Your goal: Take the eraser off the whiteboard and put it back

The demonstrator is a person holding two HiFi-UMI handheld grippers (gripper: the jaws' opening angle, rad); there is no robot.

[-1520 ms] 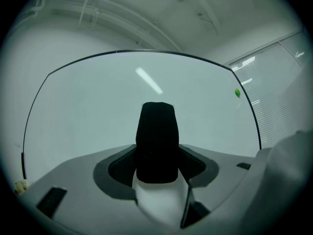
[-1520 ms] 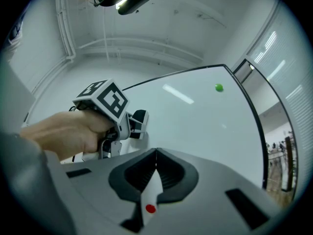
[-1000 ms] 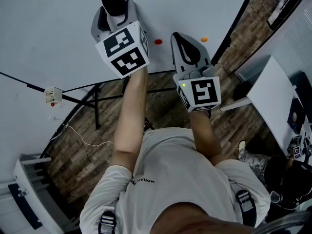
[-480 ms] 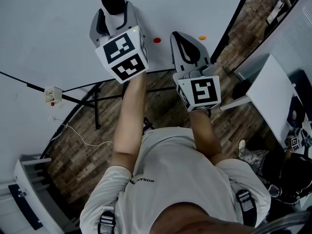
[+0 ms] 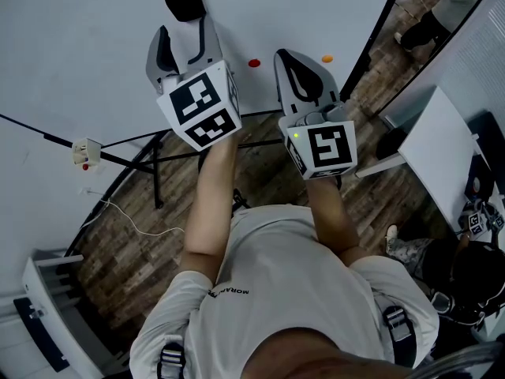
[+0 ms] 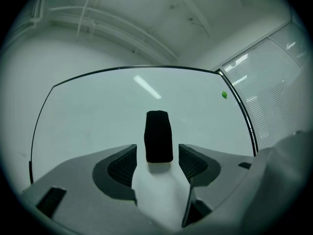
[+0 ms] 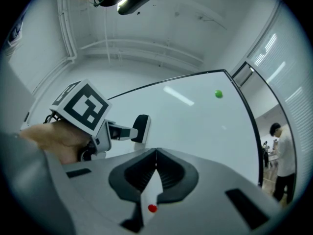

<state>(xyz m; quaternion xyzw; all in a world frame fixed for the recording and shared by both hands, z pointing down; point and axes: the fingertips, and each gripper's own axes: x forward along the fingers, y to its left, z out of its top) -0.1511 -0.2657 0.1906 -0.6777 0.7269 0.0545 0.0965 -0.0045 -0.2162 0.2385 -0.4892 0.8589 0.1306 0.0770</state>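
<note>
Up on the whiteboard (image 5: 79, 38) the black eraser (image 6: 159, 137) sits stuck to the surface, with a red magnet (image 5: 254, 64) and an orange one (image 5: 327, 58) off to its right. The left gripper (image 6: 157, 163) has its jaws spread wide, the eraser lined up with the gap and clear of both pads. Beside it, the right gripper (image 7: 155, 155) has its jaws pressed together on nothing.

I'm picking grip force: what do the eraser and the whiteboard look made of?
Eraser: matte black, no glare, softly rounded edges; probably felt or foam, possibly a plastic shell. Whiteboard: glossy white, reflects a light streak; likely coated steel or melamine.
</note>
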